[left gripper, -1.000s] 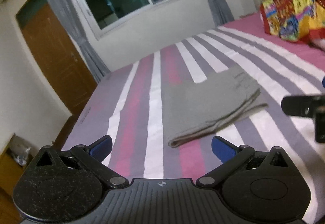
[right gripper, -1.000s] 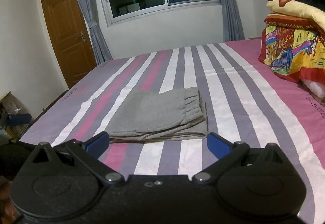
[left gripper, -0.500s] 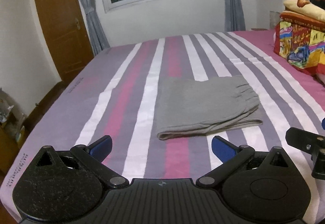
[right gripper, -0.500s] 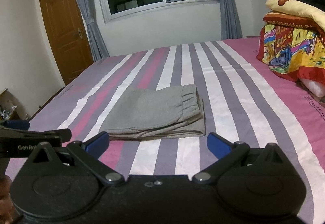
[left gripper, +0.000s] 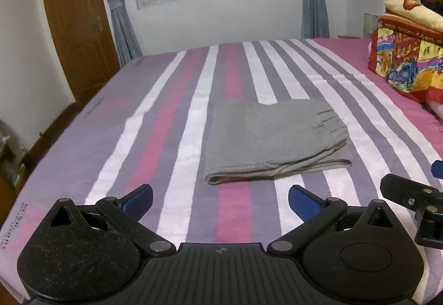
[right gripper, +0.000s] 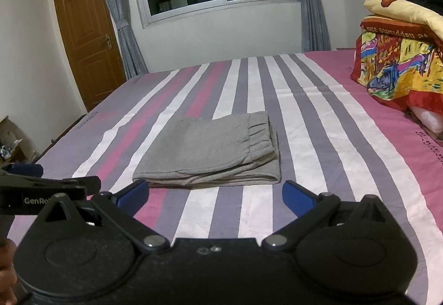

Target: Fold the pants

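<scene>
The big striped bed (left gripper: 171, 122) holds the gray pants (left gripper: 274, 136), folded small, lying sideways straight ahead. The left gripper (left gripper: 220, 198) and right gripper (right gripper: 214, 195) hang just short of them, about equally near, jaws wide apart, holding nothing.

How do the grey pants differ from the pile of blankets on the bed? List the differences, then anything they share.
1. The pants are plain grey; the blankets are brightly patterned in red, yellow and blue.
2. The pants lie low and flat; the blankets stand in a tall stack.
3. The pants sit mid-bed on the stripes; the blankets sit at the right edge on the pink part.

Both are folded cloth resting on the bed.
</scene>
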A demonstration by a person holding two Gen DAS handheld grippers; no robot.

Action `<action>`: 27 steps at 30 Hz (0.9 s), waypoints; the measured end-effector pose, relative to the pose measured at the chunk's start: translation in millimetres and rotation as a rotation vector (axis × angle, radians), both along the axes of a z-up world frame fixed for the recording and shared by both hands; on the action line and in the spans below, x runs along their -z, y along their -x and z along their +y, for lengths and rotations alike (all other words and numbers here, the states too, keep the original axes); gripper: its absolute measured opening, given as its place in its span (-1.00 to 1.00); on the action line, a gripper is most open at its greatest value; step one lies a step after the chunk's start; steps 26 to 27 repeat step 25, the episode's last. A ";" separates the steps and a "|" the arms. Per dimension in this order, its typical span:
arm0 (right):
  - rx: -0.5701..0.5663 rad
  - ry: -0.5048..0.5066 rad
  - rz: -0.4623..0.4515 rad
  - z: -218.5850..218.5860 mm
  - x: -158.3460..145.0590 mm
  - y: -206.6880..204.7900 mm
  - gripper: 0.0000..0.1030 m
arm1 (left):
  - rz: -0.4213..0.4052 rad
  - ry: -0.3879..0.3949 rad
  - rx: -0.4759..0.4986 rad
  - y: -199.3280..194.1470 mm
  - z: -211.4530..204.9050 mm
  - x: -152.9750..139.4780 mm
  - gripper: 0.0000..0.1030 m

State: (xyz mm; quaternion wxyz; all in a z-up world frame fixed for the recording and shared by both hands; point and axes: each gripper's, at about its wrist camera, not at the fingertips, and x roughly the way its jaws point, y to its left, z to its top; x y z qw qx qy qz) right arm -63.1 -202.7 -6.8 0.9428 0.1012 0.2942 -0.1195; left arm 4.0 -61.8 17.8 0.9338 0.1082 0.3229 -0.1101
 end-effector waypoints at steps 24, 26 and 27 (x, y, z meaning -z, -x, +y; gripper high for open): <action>-0.007 -0.002 0.036 2.1 10.0 -20.6 1.00 | 0.049 0.100 -0.016 -25.6 6.6 20.5 1.00; -0.006 0.001 0.040 2.4 11.1 -22.0 1.00 | 0.051 0.098 -0.020 -27.9 6.7 21.1 1.00; -0.006 0.001 0.040 2.4 11.1 -22.0 1.00 | 0.051 0.098 -0.020 -27.9 6.7 21.1 1.00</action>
